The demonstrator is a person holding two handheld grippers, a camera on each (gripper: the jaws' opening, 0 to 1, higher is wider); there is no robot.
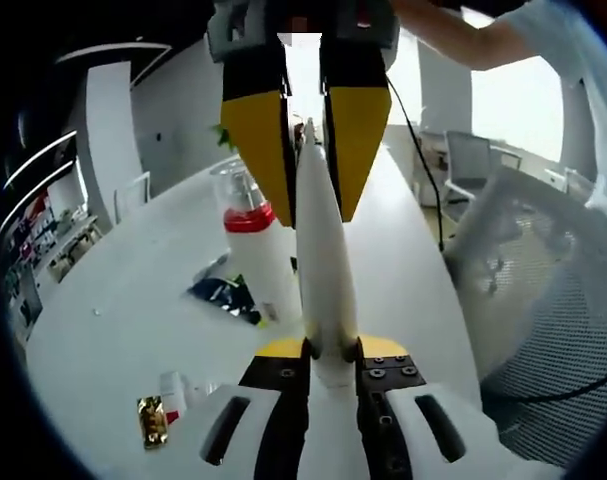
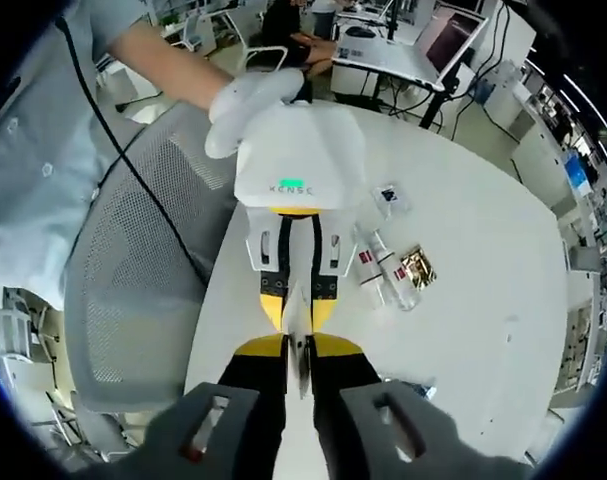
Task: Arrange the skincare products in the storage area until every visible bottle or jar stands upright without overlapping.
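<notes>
Both claws clamp one white tube point(image 1: 323, 250) between them above the white table point(image 1: 133, 300), the left claw point(image 1: 331, 352) at its near end, the right claw point(image 1: 305, 150) at the far, its long axis running claw to claw.

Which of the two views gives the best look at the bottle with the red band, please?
The left gripper view: the bottle with the red band stands upright on the white table, large and close, left of the white tube both grippers pinch. In the right gripper view I cannot pick it out with certainty; small red-marked bottles lie there.
</notes>
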